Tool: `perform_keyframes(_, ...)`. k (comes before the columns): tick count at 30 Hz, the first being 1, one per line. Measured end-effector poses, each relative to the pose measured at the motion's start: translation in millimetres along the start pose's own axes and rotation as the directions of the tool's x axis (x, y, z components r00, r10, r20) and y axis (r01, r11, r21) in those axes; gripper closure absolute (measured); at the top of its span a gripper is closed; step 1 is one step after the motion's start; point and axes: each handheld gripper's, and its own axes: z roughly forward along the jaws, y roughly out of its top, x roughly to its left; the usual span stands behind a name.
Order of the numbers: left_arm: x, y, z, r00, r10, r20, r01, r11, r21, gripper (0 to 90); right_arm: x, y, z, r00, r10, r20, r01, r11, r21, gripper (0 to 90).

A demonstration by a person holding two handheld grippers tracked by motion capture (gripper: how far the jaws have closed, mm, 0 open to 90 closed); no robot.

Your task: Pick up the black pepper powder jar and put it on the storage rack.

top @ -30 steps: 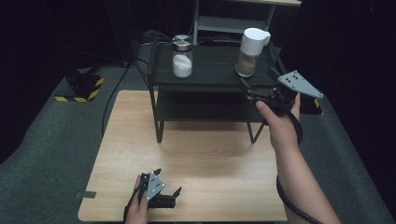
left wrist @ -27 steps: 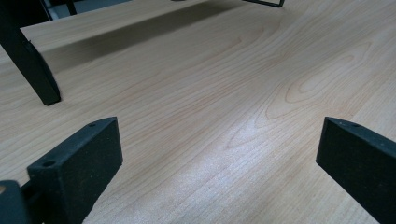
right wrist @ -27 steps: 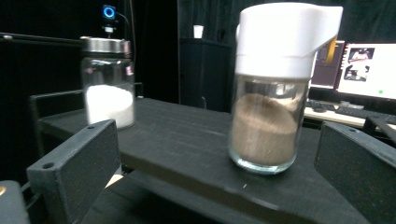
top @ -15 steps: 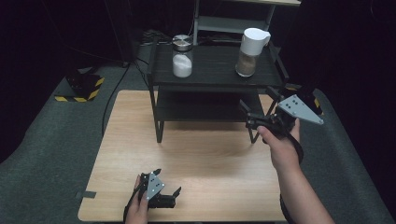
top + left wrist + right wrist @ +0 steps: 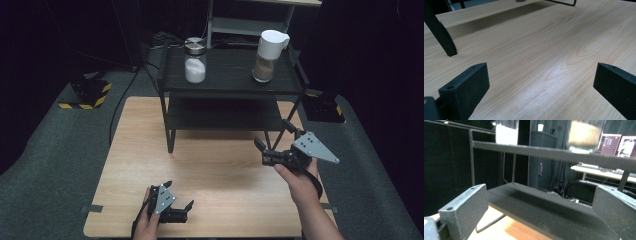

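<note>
Left gripper [image 5: 179, 209]: held low at the table's near edge, about 7 o'clock in the high view; jaws spread wide, nothing between them (bare wood grain in its own view).
Left hand [image 5: 146, 220]: wrapped round the gripper's body from below, at the table's edge.
Right gripper [image 5: 274, 139]: held above the table at about 4 o'clock in the high view, pointing toward 10 o'clock at the rack; jaws parted wide, empty; grey plate on top.
Right hand [image 5: 297, 177]: clasping the gripper from behind, forearm entering from 5 o'clock.
Rack [image 5: 230, 86]: black, two shelves, standing at the table's far end, 12 o'clock in the high view; lower shelf bare (seen close between the right jaws in the right gripper view [image 5: 544, 207]).
White jar [image 5: 195, 61]: on the rack's top shelf, toward 11 o'clock, upright, metal lid, white grains inside; well apart from both grippers.
Brown jar [image 5: 269, 49]: on the top shelf toward 1 o'clock, upright, white spouted lid, brown contents; nearest thing to the right gripper yet clearly apart from it (blurred at the top of the right gripper view [image 5: 585, 135]).
Table [image 5: 220, 175]: light wood, set on grey carpet.
Rack leg [image 5: 439, 32]: black, planted on the wood at 10 o'clock in the left gripper view.
</note>
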Motion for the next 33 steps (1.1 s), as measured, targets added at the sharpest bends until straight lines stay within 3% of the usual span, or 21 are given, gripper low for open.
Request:
perform_keyframes(9, -0.4, -1.0, -0.4, 1.0000, 0.003, -0.003, -0.003, 1.0000, -0.006, 0.6, 6.9, -38.8, -22.4, 1.0000, -0.001, -0.010, 0.002, 0.998, 0.061, 0.0)
perform_keyframes(12, 0.1, -1.3, -0.6, 1.0000, -0.001, -0.003, 0.001, 1.0000, -0.008, 0.6, 11.4, -53.6, -29.2, 0.9998, -0.015, -0.012, 0.016, 0.996, 0.091, 0.0)
perform_keyframes(20, 2.8, -2.1, -0.6, 0.9999, -0.011, 0.005, 0.012, 0.9999, -0.013, 0.6, 17.0, -84.9, -44.1, 0.9999, 0.003, -0.013, -0.001, 0.988, 0.154, 0.0)
perform_keyframes(25, 3.6, -2.7, -0.7, 0.9999, -0.007, 0.011, 0.008, 0.9998, -0.016, 0.6, 18.3, -102.6, -49.5, 0.9996, 0.029, 0.001, -0.029, 0.980, 0.199, 0.0)
perform_keyframes(33, 3.2, -0.6, 0.0, 0.9999, 0.005, 0.015, -0.005, 1.0000, -0.004, 0.5, 15.6, -121.6, -52.4, 0.9985, 0.054, 0.010, -0.055, 0.957, 0.286, 0.0)
